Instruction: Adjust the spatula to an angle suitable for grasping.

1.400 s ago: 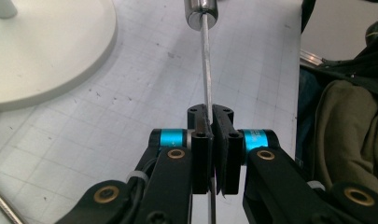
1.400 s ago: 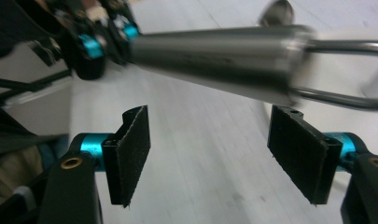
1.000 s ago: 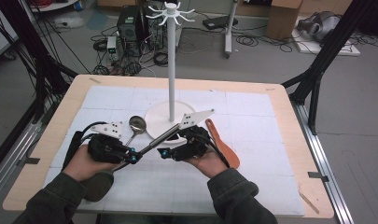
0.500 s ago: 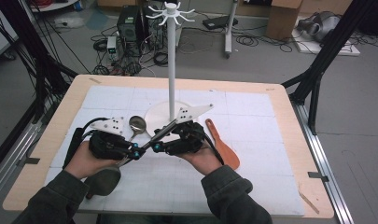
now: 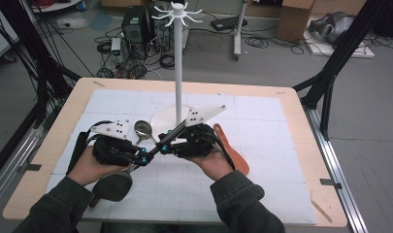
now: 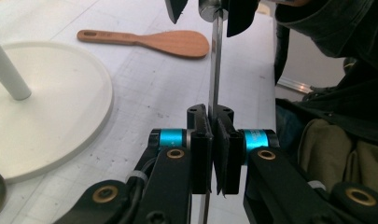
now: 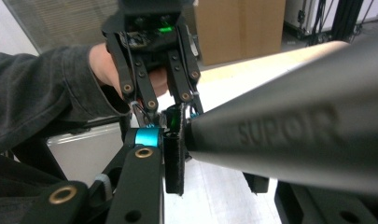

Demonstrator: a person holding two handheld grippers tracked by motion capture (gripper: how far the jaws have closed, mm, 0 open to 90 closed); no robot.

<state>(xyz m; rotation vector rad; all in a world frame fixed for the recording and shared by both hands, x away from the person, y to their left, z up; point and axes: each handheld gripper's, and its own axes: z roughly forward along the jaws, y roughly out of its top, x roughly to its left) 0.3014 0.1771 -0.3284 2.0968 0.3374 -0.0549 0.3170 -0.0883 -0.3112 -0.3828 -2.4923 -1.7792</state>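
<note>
**A:** What are the fingers doing?

**B:** The left gripper (image 6: 213, 140) has its fingers pressed onto the flat steel shaft of the kitchen utensil (image 6: 215, 60). The right gripper (image 7: 214, 163) has just been closing its fingers. The utensil's dark grey handle lies between them, with one pad against it and a gap on the other side.

**A:** Is there room around them?

**B:** The wooden rice paddle (image 6: 168, 41) lies flat beyond the right fingers, apart from them. The white stand base (image 6: 51, 107) sits near the left fingers, with a small steel ladle (image 5: 142, 129) just beside them. The utensil's dark head hangs below the left fingers, towards the near edge of the counter (image 5: 301, 145).

**A:** And the surface?

**B:** A white gridded mat (image 5: 262, 184) covers the counter. Beyond the far edge there is grey floor with cables and boxes.
</note>
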